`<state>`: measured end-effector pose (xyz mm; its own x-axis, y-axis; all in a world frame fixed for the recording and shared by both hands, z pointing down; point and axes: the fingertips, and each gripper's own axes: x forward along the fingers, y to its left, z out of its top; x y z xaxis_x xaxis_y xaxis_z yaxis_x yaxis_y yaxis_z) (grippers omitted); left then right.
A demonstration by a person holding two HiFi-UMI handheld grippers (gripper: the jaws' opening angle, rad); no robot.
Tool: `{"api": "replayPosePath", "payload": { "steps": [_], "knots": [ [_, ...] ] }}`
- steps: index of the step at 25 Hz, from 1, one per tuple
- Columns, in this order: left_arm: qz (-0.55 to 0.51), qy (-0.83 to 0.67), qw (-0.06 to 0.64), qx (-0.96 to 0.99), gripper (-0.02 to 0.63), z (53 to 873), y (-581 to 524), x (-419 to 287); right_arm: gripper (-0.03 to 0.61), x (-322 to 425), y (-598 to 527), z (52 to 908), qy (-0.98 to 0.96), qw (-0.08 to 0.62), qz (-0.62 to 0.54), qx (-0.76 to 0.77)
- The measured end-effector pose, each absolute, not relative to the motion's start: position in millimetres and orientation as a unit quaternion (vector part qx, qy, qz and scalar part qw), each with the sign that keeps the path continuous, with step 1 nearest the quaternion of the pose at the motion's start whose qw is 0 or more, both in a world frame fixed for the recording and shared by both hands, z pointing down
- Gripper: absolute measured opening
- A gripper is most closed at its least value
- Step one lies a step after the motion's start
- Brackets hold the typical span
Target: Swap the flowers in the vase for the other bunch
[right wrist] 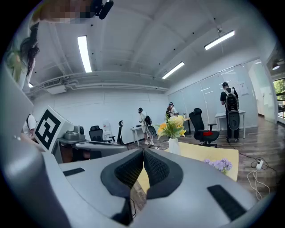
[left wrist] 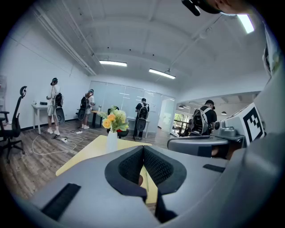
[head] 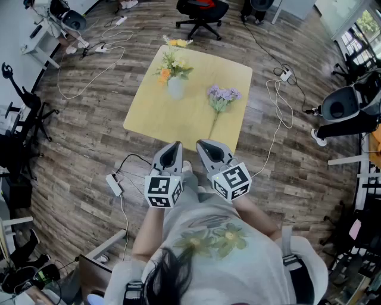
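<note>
A white vase (head: 175,87) with yellow and orange flowers (head: 171,65) stands on the far left part of a square yellow table (head: 149,113). A bunch of purple flowers (head: 222,96) lies flat on the table to its right, stem pointing toward me. My left gripper (head: 174,147) and right gripper (head: 204,145) hang side by side just short of the table's near edge, both shut and empty. The vase (left wrist: 111,140) and its flowers (left wrist: 114,119) show ahead in the left gripper view. In the right gripper view the vase (right wrist: 173,145) and the purple bunch (right wrist: 218,165) appear.
Cables and a power strip (head: 114,184) lie on the wooden floor around the table. An office chair (head: 201,15) stands beyond the far edge. Desks, stands and gear line both sides of the room. Several people stand in the background.
</note>
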<state>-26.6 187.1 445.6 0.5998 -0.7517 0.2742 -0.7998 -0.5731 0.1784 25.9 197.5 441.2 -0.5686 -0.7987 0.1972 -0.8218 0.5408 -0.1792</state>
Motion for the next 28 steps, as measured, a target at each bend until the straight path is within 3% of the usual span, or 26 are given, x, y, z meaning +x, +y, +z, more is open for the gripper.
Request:
{"api": "replayPosePath", "payload": {
  "steps": [28],
  "knots": [
    [0.082, -0.427, 0.145, 0.889, 0.018, 454.2, -28.8, -63.3, 0.043, 0.1, -28.7, 426.0, -0.877, 0.027, 0.113, 0.466]
  ]
}}
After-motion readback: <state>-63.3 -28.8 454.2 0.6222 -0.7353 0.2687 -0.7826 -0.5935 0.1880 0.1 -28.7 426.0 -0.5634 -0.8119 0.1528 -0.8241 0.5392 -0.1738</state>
